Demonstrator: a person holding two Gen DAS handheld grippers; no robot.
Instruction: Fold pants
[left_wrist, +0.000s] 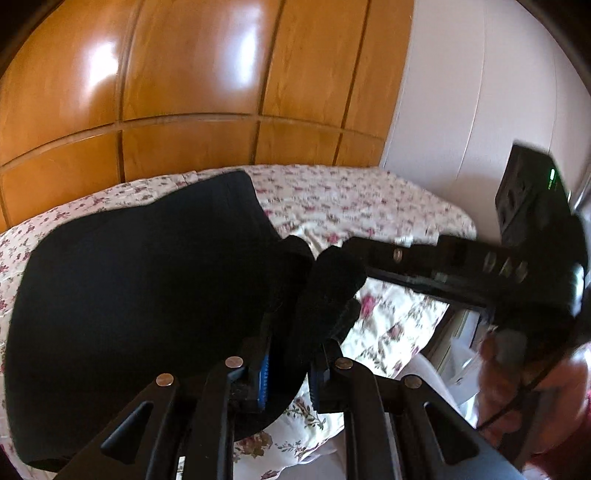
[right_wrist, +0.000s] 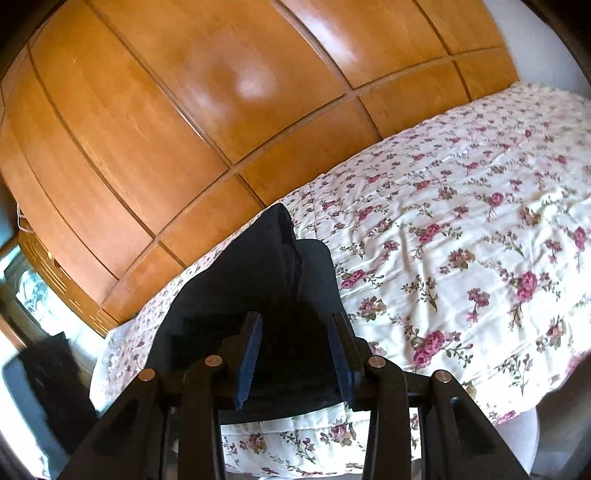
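Observation:
The black pants (left_wrist: 129, 288) lie spread on the flowered bedspread (left_wrist: 369, 206). My left gripper (left_wrist: 291, 354) is shut on a bunched edge of the pants (left_wrist: 325, 291), lifted off the bed. My right gripper shows in the left wrist view (left_wrist: 354, 251), reaching in from the right with its tip at the bunched cloth. In the right wrist view the right gripper (right_wrist: 295, 354) is open, its blue pads (right_wrist: 251, 354) either side of the dark pants (right_wrist: 258, 273), with a raised fold between them.
A wooden wardrobe (left_wrist: 184, 81) stands behind the bed. A white wall (left_wrist: 498, 92) is to the right. The bedspread (right_wrist: 461, 229) stretches to the right of the pants. The bed's near edge (right_wrist: 314, 443) is just below the right gripper.

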